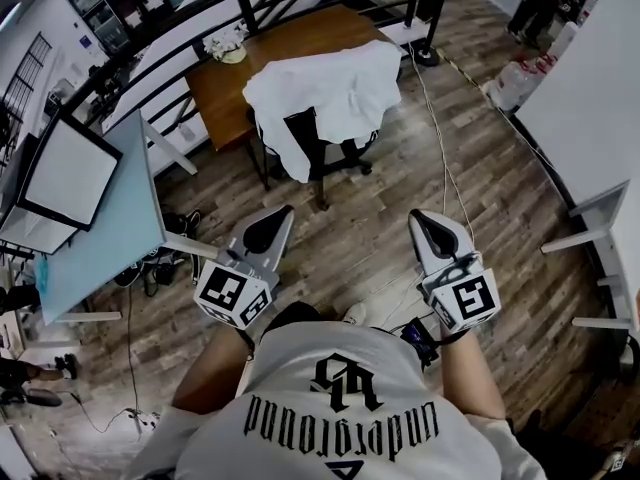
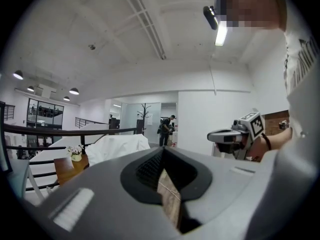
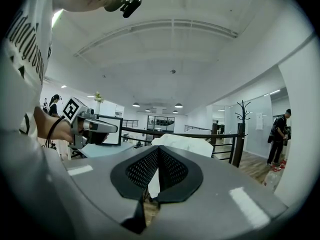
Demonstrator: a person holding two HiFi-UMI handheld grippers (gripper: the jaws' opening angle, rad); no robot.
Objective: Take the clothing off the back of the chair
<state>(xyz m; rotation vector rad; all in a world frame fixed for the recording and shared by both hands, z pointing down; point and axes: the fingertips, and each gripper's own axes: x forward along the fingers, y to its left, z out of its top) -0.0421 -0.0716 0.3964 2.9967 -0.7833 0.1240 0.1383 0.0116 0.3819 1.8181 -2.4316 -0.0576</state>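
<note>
**A:** What did the head view show you?

**B:** My left tongs (image 1: 280, 216) were a little left of the centre and my right tongs (image 1: 422, 218) a little right of it. Both were above the wooden floor (image 1: 370, 248), closed tight, with nothing in them. The white clothing (image 1: 330, 93) hung over the back of the black chair (image 1: 305, 138) in the upper middle of the frame, well apart from both tongs. A brown desk (image 1: 300, 38) stood just above the chair in the picture, and a dark railing (image 1: 240, 3) ran along the top.

**A:** And the left gripper view?

**B:** There the jaws were pressed together and empty. The clothing was a white heap at the middle left, beyond the jaws and not touched. A small pot of flowers (image 2: 76, 154) stood on the desk at the left. My right tongs appeared at the middle right.

**A:** And the right gripper view?

**B:** It was the same: the jaws were together and held nothing. The clothing was in the centre, just above the jaws in the picture but far behind them. My left tongs were at the middle left, and a coat stand (image 3: 243, 126) was at the right.
</note>
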